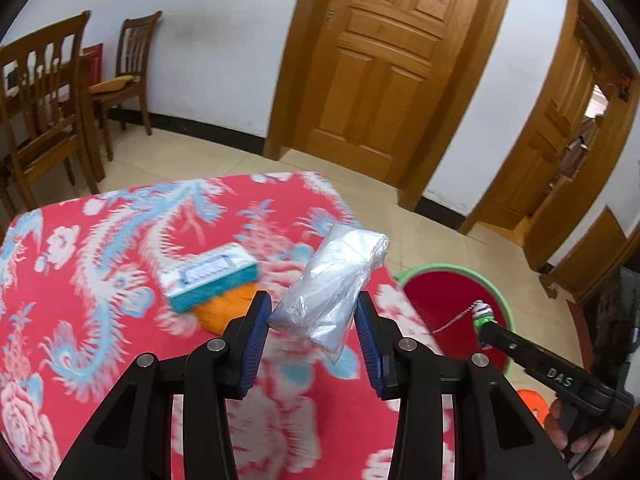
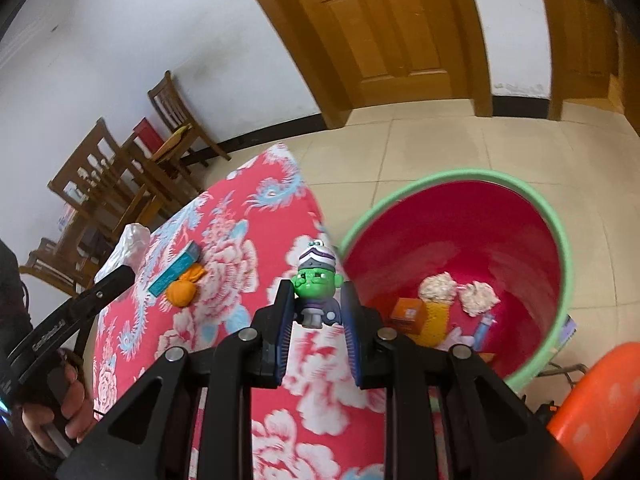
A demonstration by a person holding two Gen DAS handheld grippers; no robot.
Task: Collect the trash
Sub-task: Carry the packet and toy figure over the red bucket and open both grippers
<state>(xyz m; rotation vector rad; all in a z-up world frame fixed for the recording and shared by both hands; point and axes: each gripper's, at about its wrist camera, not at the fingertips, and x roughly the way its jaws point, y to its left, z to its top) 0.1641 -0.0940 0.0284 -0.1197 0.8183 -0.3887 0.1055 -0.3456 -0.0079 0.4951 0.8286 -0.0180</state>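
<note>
Teal box (image 1: 211, 282), orange pouch (image 1: 224, 312) mid-surface (image 1: 80, 320); left tool (image 1: 314, 322) clamps silver packet (image 1: 330, 284), right tool (image 2: 316, 308) grips green figurine (image 2: 316, 292) beside bin (image 2: 560, 248).

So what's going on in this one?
A person is clearing a table covered in a red floral cloth. The left hand-held gripper is shut on a silver plastic packet; the right hand-held gripper is shut on a green-faced toy figure, near the bin that already holds trash. A teal box and an orange pouch remain on the table.
</note>
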